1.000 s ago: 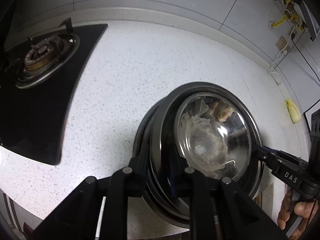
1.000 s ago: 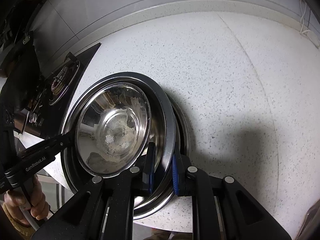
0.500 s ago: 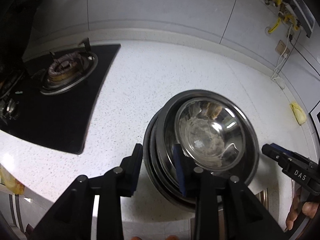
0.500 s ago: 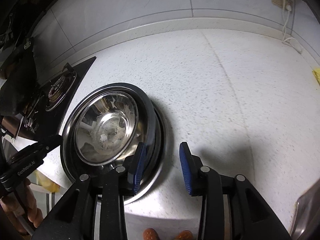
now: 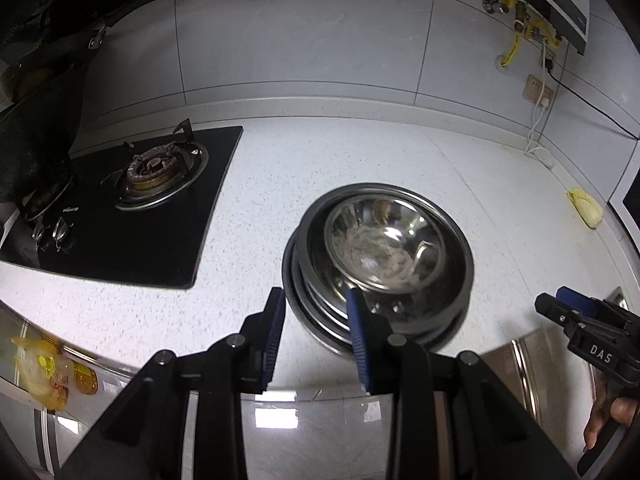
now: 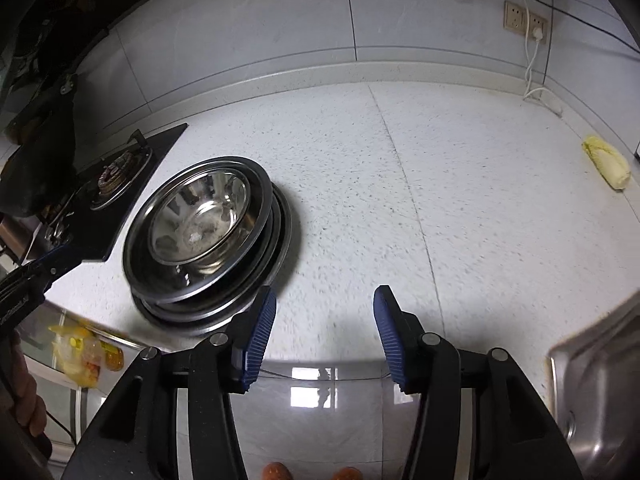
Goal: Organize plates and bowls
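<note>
A stack of steel plates [image 5: 316,312] [image 6: 280,240] stands on the white speckled counter near its front edge, with a small steel bowl [image 5: 384,252] [image 6: 200,216] nested on top. My left gripper [image 5: 316,304] is open and empty, just in front of the stack's near rim. My right gripper [image 6: 324,300] is open and empty, to the right of the stack above the counter's front edge. It also shows at the right of the left wrist view [image 5: 560,300].
A black gas hob [image 5: 152,184] [image 6: 116,176] lies left of the stack. A yellow cloth [image 5: 586,212] [image 6: 608,168] lies at the far right of the counter. A steel sink [image 6: 600,400] is at the right. Cables and sockets [image 6: 524,20] are on the tiled wall.
Both grippers opened, let go of the stack's rims and drew back toward the counter's front edge. The stack now rests flat on the counter.
</note>
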Motion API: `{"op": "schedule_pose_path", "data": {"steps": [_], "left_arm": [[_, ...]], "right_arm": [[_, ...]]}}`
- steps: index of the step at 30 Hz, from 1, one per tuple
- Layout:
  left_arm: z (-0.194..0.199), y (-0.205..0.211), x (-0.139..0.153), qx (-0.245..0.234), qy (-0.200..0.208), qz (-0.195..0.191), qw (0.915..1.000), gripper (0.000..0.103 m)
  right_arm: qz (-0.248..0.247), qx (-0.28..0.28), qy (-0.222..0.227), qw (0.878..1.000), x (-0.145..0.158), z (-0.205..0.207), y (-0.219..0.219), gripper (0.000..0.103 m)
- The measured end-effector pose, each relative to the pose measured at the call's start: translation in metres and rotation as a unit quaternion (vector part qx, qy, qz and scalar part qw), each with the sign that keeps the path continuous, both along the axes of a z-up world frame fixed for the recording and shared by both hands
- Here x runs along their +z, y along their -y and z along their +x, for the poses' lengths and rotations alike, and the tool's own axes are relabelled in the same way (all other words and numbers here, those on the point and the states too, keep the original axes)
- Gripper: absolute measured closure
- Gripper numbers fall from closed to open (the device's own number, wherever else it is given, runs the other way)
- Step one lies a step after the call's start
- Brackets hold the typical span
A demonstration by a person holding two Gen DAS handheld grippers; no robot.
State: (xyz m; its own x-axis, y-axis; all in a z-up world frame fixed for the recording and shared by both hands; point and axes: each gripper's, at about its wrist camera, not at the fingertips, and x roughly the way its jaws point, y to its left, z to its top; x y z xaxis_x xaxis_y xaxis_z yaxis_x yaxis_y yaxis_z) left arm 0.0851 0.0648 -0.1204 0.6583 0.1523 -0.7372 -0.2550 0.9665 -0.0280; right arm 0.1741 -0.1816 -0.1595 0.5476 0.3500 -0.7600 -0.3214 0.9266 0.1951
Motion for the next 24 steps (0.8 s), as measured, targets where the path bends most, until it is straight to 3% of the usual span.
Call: {"op": "schedule_pose_path", "data": {"steps": [9,14,24], "left_arm": [[-0.032,0.008,0.007,-0.007,0.009,0.011,0.9999,0.073],[-0.046,0.014,0.01,-0.013,0.013,0.013,0.9997,0.073],[-0.067,0.025,0.013,-0.013,0.022,0.031,0.9992,0.073]], "right_arm": [[-0.011,0.007,0.032,0.999,0.019,-0.039,0.011,0.034],[-0.02,0.013,0.057,0.998,0.03,-0.058,0.012,0.015],[-0.02,0.007,0.083,0.996,0.043,-0.082,0.011,0.004]]}}
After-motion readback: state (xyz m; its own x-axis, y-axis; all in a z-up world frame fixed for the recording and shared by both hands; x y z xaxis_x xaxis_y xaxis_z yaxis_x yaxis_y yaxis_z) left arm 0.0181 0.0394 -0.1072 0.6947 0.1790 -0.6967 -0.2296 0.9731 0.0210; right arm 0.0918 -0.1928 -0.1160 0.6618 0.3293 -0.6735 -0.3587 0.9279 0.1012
